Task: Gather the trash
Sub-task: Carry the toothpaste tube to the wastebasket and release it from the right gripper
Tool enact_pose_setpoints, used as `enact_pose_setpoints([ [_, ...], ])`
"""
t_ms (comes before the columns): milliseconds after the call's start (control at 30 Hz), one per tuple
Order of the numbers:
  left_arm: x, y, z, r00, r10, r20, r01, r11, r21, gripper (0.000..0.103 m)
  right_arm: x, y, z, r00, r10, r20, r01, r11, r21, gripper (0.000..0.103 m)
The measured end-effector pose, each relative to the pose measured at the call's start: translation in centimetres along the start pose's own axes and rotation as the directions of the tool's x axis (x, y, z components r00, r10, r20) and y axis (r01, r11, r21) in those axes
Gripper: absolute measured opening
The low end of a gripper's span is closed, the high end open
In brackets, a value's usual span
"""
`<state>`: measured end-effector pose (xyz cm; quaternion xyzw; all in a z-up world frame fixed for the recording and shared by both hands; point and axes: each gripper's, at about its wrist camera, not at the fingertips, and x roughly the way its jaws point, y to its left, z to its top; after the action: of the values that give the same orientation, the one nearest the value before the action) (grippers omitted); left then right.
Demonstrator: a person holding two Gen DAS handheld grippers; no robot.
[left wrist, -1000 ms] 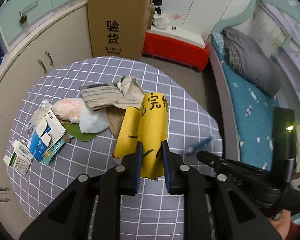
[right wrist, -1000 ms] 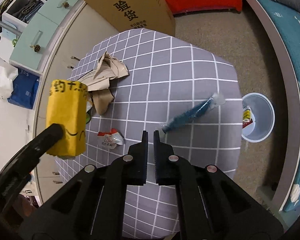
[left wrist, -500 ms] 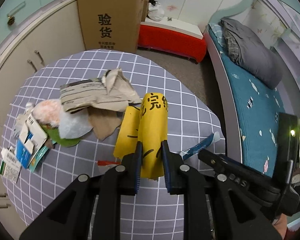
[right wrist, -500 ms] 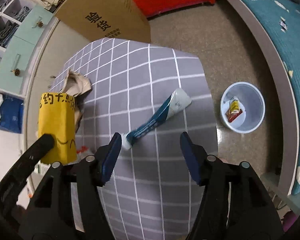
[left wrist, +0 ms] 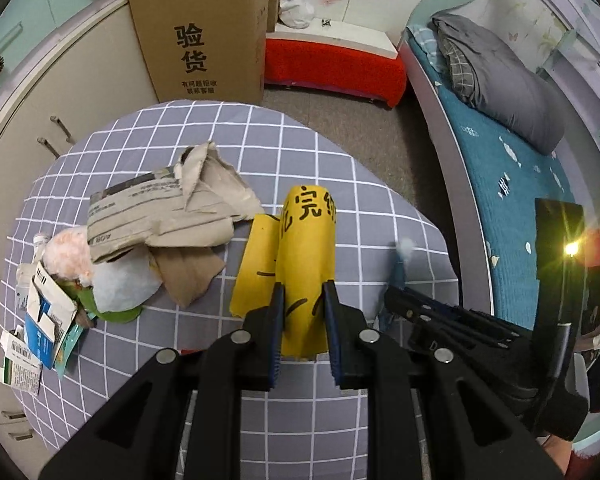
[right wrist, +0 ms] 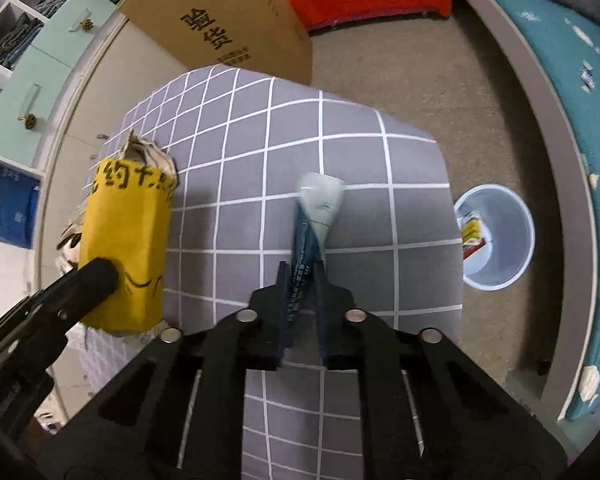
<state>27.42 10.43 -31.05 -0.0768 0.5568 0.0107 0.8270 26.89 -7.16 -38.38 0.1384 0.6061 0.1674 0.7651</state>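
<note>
My left gripper [left wrist: 302, 298] is shut on a yellow paper bag [left wrist: 300, 256] with black writing and holds it above the grey checked table [left wrist: 260, 148]. The bag also shows in the right wrist view [right wrist: 126, 240]. My right gripper [right wrist: 302, 276] is shut on a blue and white toothpaste tube [right wrist: 314, 216], which points forward over the table's right side. In the left wrist view the tube [left wrist: 400, 264] is mostly hidden behind the right gripper. A pale blue trash bin [right wrist: 496, 236] stands on the floor to the right of the table and holds some wrappers.
Torn cardboard and paper [left wrist: 172, 208], a crumpled plastic bag [left wrist: 120, 284] and several small boxes [left wrist: 40, 320] lie on the table's left half. A large cardboard box [left wrist: 200, 28] stands behind the table. A bed [left wrist: 520, 160] runs along the right.
My right gripper opened, moved onto the toothpaste tube and closed on it; the tube now points forward. My left gripper has kept hold of the yellow bag.
</note>
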Motion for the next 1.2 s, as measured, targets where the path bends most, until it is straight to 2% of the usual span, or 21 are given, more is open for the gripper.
enact_pose_setpoints([
  [167,0.0,-1.6,0.5,1.0,-0.023,-0.012,0.023,1.0,0.008,0.018,-1.8,-1.2,0.1,0.999,0.054,0.001,-0.054,0.999,0.007,0.009],
  [300,-0.6,-4.3,1.1,0.998,-0.061,-0.012,0.061,0.998,0.029,0.018,-5.1,-3.3,0.3,0.997,0.06,0.043,-0.061,0.998,0.018,0.009],
  [533,-1.0,-11.7,2.1,0.99,-0.139,-0.001,0.139,0.983,0.122,0.018,-11.5,-9.6,1.3,0.99,-0.022,0.139,0.013,0.998,0.061,0.009],
  [700,-0.6,-16.8,3.1,0.983,-0.182,-0.011,0.182,0.969,0.168,0.018,-13.9,-14.0,2.1,0.983,-0.062,0.172,0.044,0.993,0.105,0.011],
  [733,-0.4,-17.9,3.3,0.981,-0.194,-0.019,0.194,0.965,0.178,0.018,-14.1,-14.7,2.4,0.982,-0.061,0.176,0.042,0.993,0.108,0.014],
  [767,-0.3,-18.7,3.5,0.98,-0.198,-0.025,0.199,0.963,0.184,0.018,-14.4,-15.5,2.6,0.981,-0.072,0.177,0.053,0.992,0.111,0.023],
  [800,-0.2,-19.2,3.5,0.98,-0.199,-0.029,0.201,0.961,0.188,0.018,-14.5,-16.3,2.8,0.979,-0.091,0.181,0.071,0.991,0.118,0.038],
  [833,-0.1,-19.8,3.6,0.979,-0.203,-0.036,0.206,0.959,0.193,0.018,-14.5,-17.1,3.0,0.979,-0.103,0.178,0.081,0.989,0.127,0.048],
  [867,0.1,-20.6,3.6,0.976,-0.211,-0.045,0.216,0.956,0.197,0.018,-14.6,-17.7,3.1,0.978,-0.117,0.174,0.093,0.986,0.14,0.055],
  [967,0.5,-22.4,3.8,0.973,-0.221,-0.061,0.229,0.95,0.212,0.018,-15.2,-19.1,2.9,0.978,-0.122,0.172,0.093,0.981,0.169,0.055],
  [1200,1.2,-26.8,4.0,0.967,-0.237,-0.092,0.253,0.931,0.263,0.019,-18.6,-21.5,1.9,0.965,-0.127,0.228,0.079,0.975,0.208,0.058],
])
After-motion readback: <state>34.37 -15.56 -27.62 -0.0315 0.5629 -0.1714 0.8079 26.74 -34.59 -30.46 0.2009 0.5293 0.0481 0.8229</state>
